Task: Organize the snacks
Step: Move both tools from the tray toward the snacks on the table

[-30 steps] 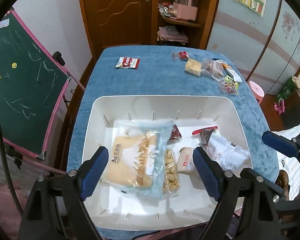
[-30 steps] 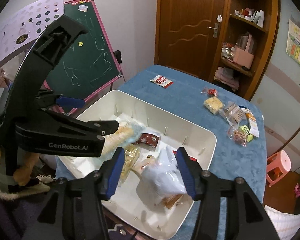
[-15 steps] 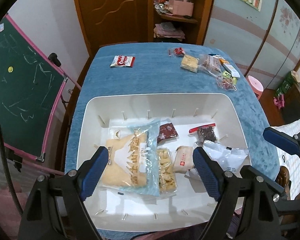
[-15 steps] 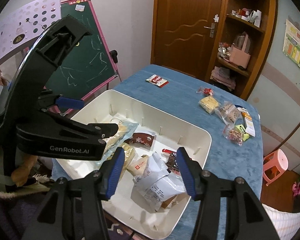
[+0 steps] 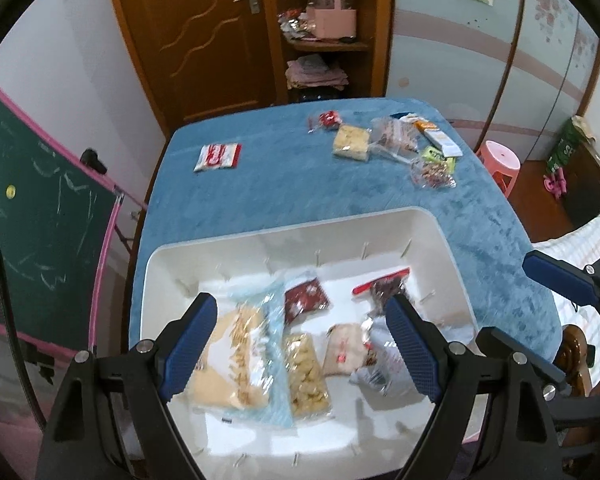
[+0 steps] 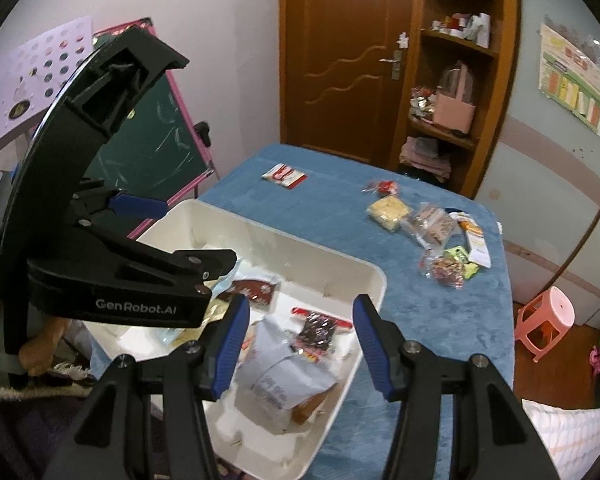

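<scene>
Both my grippers hang over the white bin (image 5: 452,264) at the near end of the blue table (image 5: 284,184), and neither carries anything: my left gripper (image 5: 300,344) stands with its jaws wide apart, and my right gripper (image 6: 298,346) has its jaws apart too, narrower, with only air between the pads. Several packets already lie in the bin; the white bag (image 6: 284,380) sits just under my right jaws, loose, not pinched. What is left to gather lies ahead of me, past the bin's far wall — a cluster of snacks (image 6: 432,232) toward the far right of the table, and a lone red-and-white packet (image 5: 218,156) toward the far left. That split is what I judge the next reach turns on. The cluster sits forward and to the right of my right jaws, so that hand looks the nearer one for it; the single packet lies forward and left, on my left hand's side. That packet lies flat, its long axis running roughly crosswise to my left jaws' line of approach, so I would expect to close across its short width.
</scene>
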{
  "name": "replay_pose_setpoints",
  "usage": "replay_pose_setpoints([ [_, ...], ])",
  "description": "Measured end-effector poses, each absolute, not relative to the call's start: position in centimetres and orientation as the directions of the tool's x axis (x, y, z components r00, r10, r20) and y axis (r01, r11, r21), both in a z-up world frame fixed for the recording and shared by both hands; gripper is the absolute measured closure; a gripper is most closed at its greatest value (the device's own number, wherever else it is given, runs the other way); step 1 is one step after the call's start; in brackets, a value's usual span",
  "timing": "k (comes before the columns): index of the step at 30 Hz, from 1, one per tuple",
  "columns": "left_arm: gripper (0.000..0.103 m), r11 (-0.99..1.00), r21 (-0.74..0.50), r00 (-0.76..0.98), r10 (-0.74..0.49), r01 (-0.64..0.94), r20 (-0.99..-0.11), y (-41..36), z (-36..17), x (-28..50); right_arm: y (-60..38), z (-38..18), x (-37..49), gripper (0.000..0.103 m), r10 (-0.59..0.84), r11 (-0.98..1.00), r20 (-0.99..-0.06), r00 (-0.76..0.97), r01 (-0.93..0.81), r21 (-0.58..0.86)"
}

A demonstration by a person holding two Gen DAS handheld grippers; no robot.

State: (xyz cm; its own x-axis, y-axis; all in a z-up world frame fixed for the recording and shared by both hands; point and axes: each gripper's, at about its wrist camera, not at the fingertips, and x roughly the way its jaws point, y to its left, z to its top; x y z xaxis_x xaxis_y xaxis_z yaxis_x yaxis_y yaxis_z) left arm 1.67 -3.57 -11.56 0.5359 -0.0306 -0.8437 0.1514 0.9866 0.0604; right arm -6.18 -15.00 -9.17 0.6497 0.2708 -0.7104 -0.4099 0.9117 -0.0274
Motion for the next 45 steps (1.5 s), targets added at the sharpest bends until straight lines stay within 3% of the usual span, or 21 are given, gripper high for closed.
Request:
replay_pose_setpoints([
  [11, 0.017, 0.967, 0.094, 0.64, -0.082, 0.236, -0.764, -9.3, -5.7, 6.9, -21.8, -6.5, -2.5, 0.049, 0.179, 0.967, -0.642, 0.746, -0.253, -0.025],
  [19, 0.017, 0.906, 0.229, 0.693, -0.092, 0.357, -0.715, -15.4, -2.0, 12.6, -28.3, -3.6, 3.0, 0.049, 0.0, 0.993, -0.595, 0.804, -0.069, -0.092],
  [25, 0.017, 0.861, 0.251, 0.681, -0.142, 0.443, -0.718, -19.0, -0.9, 17.4, -34.8, -2.4, 8.9, 0.049, 0.005, 0.999, -0.645, 0.764, 0.026, 0.039],
  [35, 0.017, 0.738, 0.344, 0.607, -0.111, 0.58, -0.787, -25.1, -7.5, 24.7, -40.7, -8.0, 18.1, 0.049, 0.039, 0.979, -0.759, 0.65, 0.126, 0.158],
  [45, 0.017, 0.848, 0.186, 0.408, -0.039, 0.496, -0.912, -27.3, -19.0, 32.9, -42.8, -16.2, 24.7, 0.049, 0.158, 0.943, -0.846, 0.51, 0.177, 0.282],
])
